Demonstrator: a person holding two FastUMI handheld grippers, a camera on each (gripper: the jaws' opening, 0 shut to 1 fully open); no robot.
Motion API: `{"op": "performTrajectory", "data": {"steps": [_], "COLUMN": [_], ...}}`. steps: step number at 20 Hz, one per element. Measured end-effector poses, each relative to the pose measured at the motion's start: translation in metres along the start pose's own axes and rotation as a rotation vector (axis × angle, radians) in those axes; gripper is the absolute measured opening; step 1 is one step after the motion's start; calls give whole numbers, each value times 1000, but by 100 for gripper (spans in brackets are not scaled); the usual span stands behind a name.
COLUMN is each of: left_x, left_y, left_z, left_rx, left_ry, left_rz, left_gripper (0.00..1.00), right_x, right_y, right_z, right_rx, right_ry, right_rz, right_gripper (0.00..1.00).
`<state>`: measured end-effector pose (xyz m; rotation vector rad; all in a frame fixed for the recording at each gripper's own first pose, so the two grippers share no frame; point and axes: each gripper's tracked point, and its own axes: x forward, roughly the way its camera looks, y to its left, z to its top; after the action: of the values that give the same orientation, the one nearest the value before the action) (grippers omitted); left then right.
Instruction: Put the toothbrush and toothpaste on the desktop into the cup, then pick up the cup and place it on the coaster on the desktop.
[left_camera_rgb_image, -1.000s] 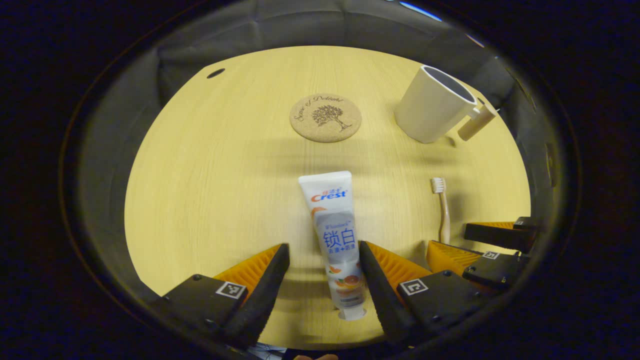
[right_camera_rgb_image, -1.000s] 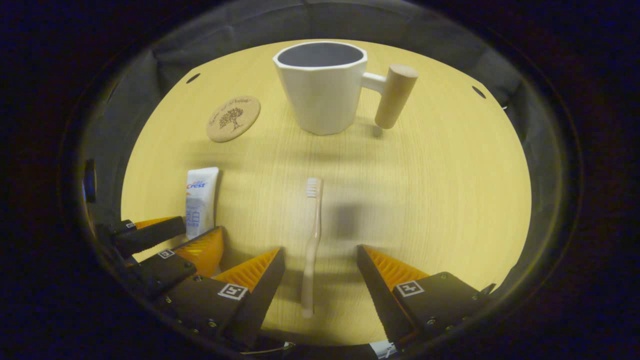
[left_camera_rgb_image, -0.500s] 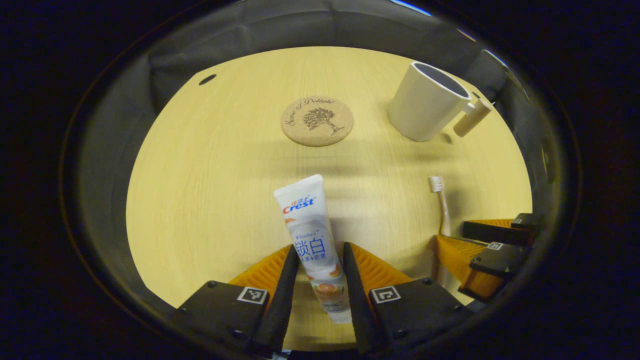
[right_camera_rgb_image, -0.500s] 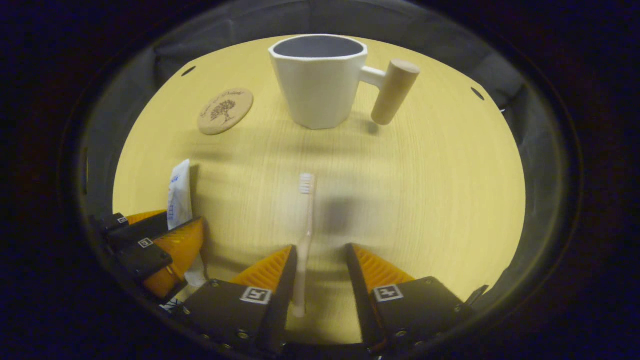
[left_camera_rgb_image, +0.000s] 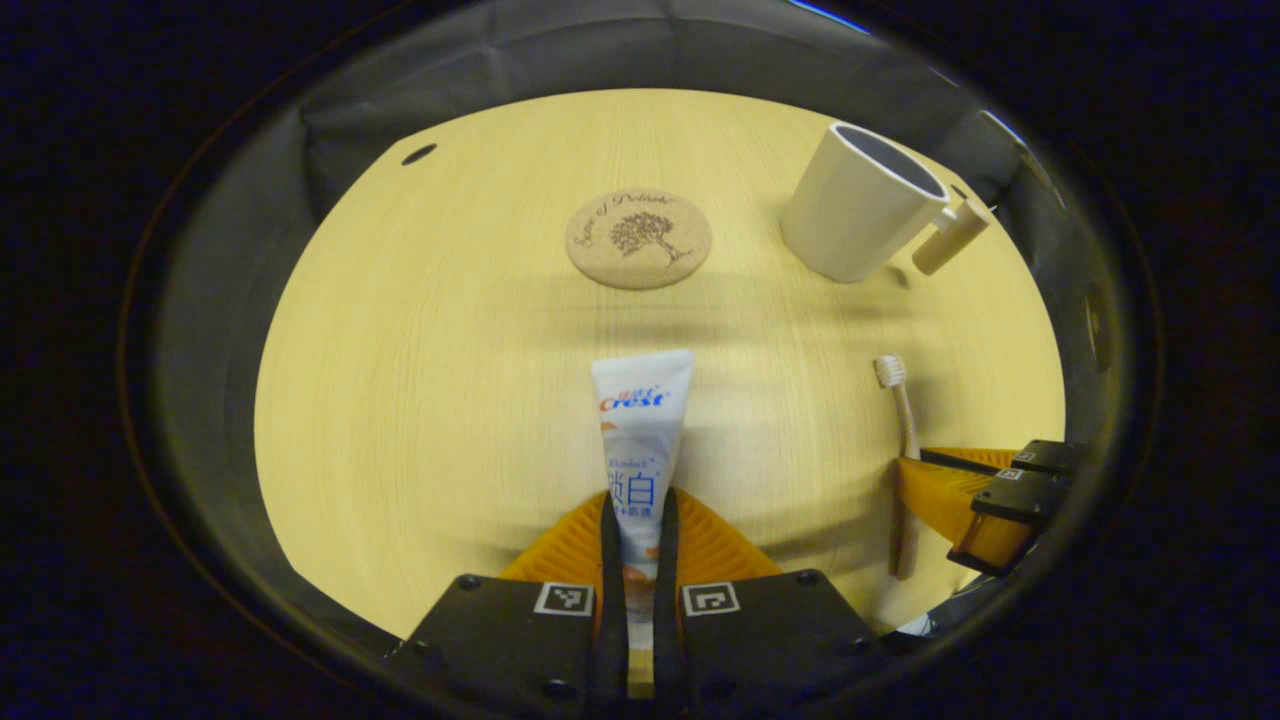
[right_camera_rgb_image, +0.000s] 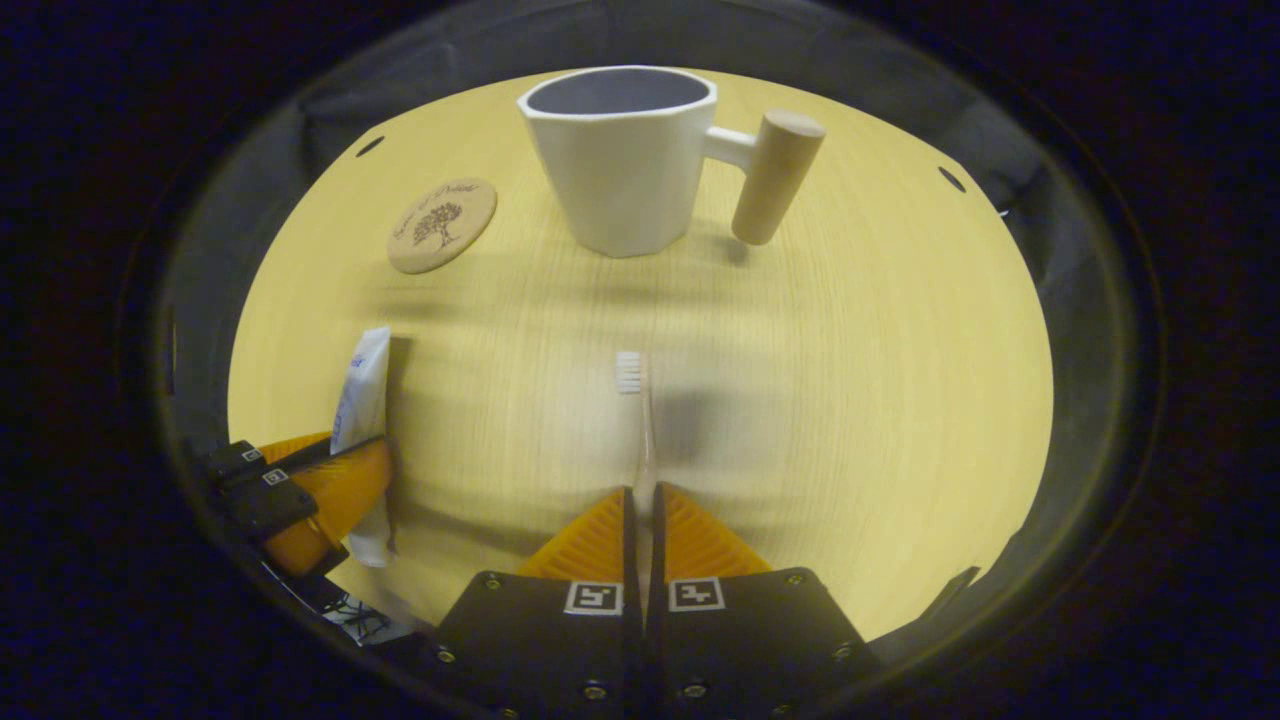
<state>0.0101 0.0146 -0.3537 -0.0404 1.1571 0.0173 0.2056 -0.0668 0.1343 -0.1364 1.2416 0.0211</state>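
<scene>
- Toothpaste (left_camera_rgb_image: 640, 430): white printed tube, clamped low on its body between the left gripper (left_camera_rgb_image: 636, 545) fingers; jaws narrow, both pressing on it. Crimped end points toward the far side of the desktop (left_camera_rgb_image: 430, 380). In the right gripper view the same tube (right_camera_rgb_image: 362, 390) shows at the left, in the other gripper.
- Toothbrush (right_camera_rgb_image: 640, 420): pale handle, bristled head at the far end; held by its handle between the right gripper (right_camera_rgb_image: 640, 530) fingers, jaws drawn almost together on it. In the left gripper view it (left_camera_rgb_image: 903, 440) shows at the right, in the other gripper. Whether its tail end rests on the wood cannot be told.
- Cup (right_camera_rgb_image: 625, 160): white, faceted, upright, empty so far as its mouth shows, with a wooden peg handle (right_camera_rgb_image: 770, 178) on its right. Stands at the far side, straight ahead of the right gripper.
- Coaster (left_camera_rgb_image: 638, 239): round cork disc with a tree motif, bare, left of the cup and well apart from it.
- Step in hand, by judgement: both items gripped, first stage of the task; nothing is in the cup yet.
- Next move calls for: lifting each item clear, carrying it over the cup's mouth, tipping it upright and releasing one at a time so the grippers do not crowd the rim.
- Risk: the cup may tip if an item knocks its rim.
</scene>
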Motion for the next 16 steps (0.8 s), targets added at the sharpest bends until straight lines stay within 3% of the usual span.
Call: {"op": "performTrajectory", "data": {"steps": [6,16], "left_x": [-1,-8], "left_y": [1,13], "left_z": [-3,-6], "left_rx": [0,-30], "left_ry": [5,1], "left_rz": [-12,2], "left_gripper": [18,18], "right_x": [-14,-95], "right_y": [5,9], "right_z": [0,36], "right_rx": [81,140], "right_ry": [-20,-182], "right_rz": [65,166], "right_gripper": [2,2]}}
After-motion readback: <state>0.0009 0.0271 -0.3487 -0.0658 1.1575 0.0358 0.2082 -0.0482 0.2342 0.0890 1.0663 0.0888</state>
